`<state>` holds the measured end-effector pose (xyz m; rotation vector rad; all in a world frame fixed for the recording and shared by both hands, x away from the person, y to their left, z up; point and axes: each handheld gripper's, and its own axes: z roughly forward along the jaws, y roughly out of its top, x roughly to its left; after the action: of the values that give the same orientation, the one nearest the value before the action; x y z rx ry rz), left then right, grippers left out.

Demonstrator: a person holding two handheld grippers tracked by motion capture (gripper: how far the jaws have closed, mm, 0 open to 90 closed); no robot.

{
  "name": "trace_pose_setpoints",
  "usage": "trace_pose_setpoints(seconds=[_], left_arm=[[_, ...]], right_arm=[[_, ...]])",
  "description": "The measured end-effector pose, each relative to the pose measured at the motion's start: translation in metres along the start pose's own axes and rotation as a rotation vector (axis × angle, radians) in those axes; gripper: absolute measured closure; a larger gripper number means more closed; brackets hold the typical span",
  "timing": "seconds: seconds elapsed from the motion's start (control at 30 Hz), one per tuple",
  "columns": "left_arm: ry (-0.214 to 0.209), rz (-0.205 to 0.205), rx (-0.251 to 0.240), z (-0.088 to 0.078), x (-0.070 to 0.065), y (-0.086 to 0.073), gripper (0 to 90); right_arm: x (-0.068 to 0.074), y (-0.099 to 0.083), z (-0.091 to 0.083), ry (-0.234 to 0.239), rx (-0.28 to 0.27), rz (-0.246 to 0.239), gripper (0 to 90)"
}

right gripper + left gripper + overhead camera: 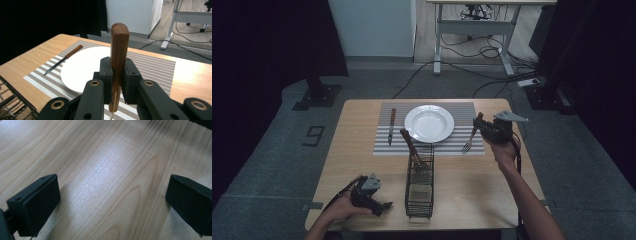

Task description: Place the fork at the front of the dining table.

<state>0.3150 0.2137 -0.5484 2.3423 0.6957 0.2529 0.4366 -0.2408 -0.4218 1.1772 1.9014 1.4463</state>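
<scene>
Clamped in the right gripper (116, 80), the wooden-handled metal fork (471, 137) hangs tines-down over the striped placemat (464, 112), right of the round white plate (429, 123), and should be lowered flat, parallel to the plate.

High view: dim overall, dark surrounds left and right; the far floor and white plate (429, 123) are brightest. The table (362, 165) is evenly lit, with faint shadows. Left gripper view: a pale glare patch lies on the wood; its far edge blurs. Right gripper view: sharp on the wooden handle (119, 50), black background at far left, bright wall behind.
</scene>
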Motion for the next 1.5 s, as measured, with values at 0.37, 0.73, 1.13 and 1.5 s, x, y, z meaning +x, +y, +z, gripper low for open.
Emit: trace_pose_setpoints(seconds=[0.37,0.73,1.13,1.5], left_arm=[[0.000,0.000,0.000,0.000,0.000,0.000,0.0],[-0.001,0.000,0.000,0.000,0.000,0.000,0.0],[-0.001,0.001,0.000,0.000,0.000,0.000,0.0],[-0.002,0.002,0.000,0.000,0.000,0.000,0.0]], right_arm=[[-0.006,-0.009,0.015,-0.039,0.039,-0.007,80.1],[-0.009,-0.009,0.027,-0.076,0.050,-0.018,80.0],[-0.016,-0.011,0.033,-0.096,0.053,-0.004,80.1],[-0.017,-0.007,0.047,-0.110,0.054,0.007,80.1]])
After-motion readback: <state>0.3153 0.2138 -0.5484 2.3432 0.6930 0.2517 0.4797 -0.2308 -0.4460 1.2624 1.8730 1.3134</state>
